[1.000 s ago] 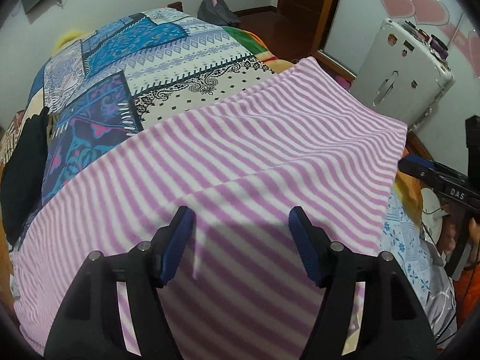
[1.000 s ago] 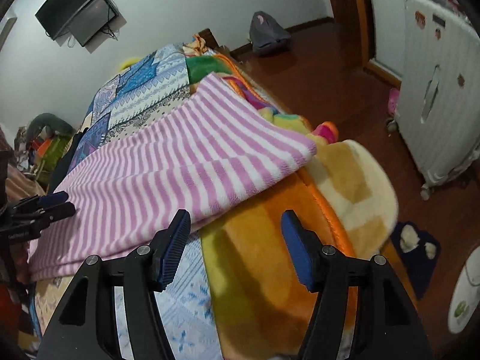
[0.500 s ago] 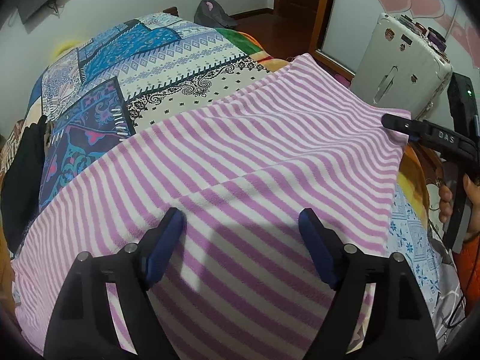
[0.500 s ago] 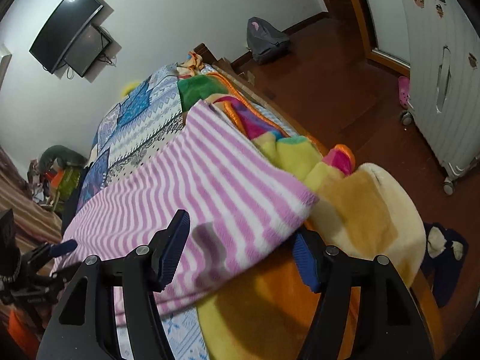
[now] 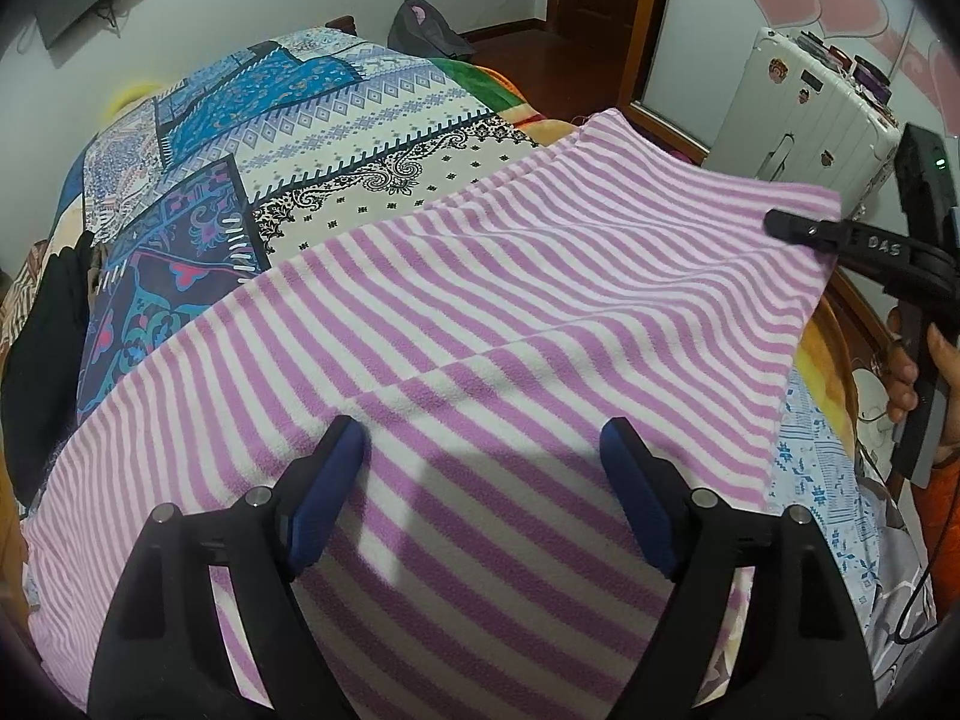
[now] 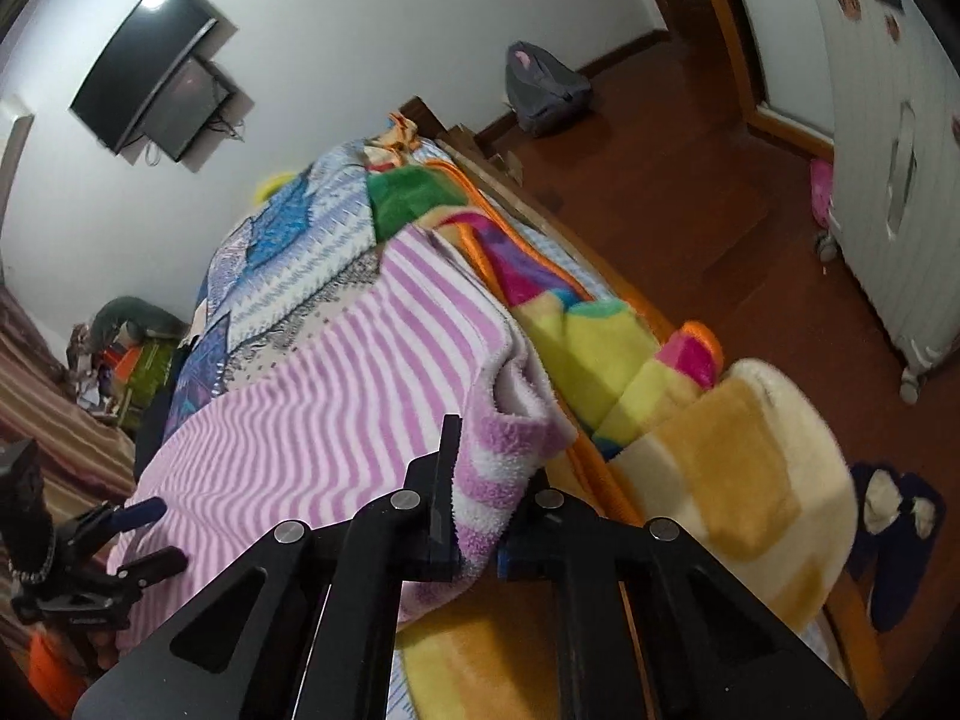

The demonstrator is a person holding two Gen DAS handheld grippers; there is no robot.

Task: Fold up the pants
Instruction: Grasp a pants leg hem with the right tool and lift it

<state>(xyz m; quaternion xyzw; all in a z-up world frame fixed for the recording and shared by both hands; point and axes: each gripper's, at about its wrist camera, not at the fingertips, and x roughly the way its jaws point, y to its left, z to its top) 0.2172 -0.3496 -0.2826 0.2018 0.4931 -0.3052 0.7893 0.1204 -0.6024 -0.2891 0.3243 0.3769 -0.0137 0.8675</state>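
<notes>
The pink-and-white striped fleece pants [image 5: 480, 324] lie spread flat across the bed. My left gripper [image 5: 483, 450] is open, its blue pads just above the near part of the fabric, holding nothing. My right gripper [image 6: 480, 480] is shut on the right-hand corner of the pants [image 6: 336, 420], with fleece bunched between the fingers. It also shows in the left wrist view [image 5: 798, 228] at the far right corner of the pants. The left gripper also shows in the right wrist view [image 6: 144, 534] at the lower left, open.
A patterned blue quilt [image 5: 288, 120] covers the bed behind the pants. A colourful blanket [image 6: 576, 324] and a yellow blanket [image 6: 738, 474] hang over the bed's right edge. A white suitcase [image 5: 804, 114] stands on the wood floor [image 6: 660, 192]. Dark clothes [image 5: 42, 312] lie at the left.
My right gripper moved in to the right corner of the pants and shut on it. My left gripper stayed open over the near fabric, shifting only slightly.
</notes>
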